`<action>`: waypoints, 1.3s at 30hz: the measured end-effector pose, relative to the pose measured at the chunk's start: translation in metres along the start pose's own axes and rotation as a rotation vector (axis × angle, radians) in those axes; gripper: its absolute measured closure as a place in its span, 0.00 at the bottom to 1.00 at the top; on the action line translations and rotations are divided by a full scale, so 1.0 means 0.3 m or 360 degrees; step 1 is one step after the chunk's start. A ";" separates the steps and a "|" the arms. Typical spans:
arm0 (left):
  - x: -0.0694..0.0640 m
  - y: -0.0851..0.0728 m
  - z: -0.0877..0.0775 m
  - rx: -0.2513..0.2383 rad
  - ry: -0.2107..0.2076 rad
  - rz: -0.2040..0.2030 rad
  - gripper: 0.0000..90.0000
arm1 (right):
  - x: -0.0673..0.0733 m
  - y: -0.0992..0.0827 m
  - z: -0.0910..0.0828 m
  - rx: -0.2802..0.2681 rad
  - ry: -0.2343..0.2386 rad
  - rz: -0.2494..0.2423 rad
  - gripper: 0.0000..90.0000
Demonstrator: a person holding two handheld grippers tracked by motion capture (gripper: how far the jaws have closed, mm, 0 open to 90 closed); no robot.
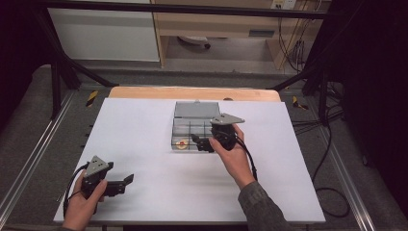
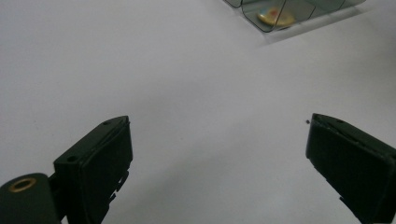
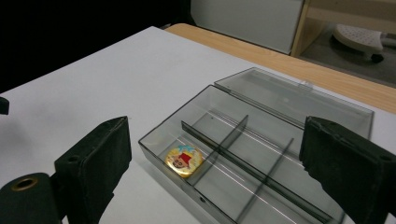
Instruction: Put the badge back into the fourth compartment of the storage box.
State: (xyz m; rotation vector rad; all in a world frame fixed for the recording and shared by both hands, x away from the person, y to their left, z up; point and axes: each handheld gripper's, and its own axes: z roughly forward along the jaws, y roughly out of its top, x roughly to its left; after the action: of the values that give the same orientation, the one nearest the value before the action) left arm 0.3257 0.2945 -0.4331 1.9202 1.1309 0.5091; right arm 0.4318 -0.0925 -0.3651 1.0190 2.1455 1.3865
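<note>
Right gripper wide open, level over the box

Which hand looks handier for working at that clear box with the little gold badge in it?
Probably the right: the right gripper hovers open at the clear box, badge just ahead. The left gripper sits open at the table's near corner.

No readable text, label, brand or number anywhere. Only a printed picture in red and blue on the round gold badge, inside a corner compartment of the clear box; too small for any lettering. Yellow-and-black hazard stripes beside the table, wordless.
</note>
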 end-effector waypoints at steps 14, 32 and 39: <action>0.004 0.000 -0.009 -0.0030 0.0005 -0.0005 0.08 | -0.094 -0.103 -0.193 -0.0122 -0.0094 0.0001 0.08; -0.003 -0.007 -0.026 -0.0040 -0.0019 -0.0068 0.08 | -0.192 -0.280 -0.397 -0.0163 -0.0241 0.0123 0.07; -0.006 -0.009 -0.041 -0.0060 -0.0016 -0.0061 0.08 | -0.221 -0.377 -0.379 -0.0063 -0.0287 0.0143 0.06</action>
State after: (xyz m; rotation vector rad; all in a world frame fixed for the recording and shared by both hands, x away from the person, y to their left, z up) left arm 0.3149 0.2990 -0.4283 1.8634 1.1416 0.4963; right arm 0.3597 -0.2398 -0.4212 1.1898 1.9569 1.3172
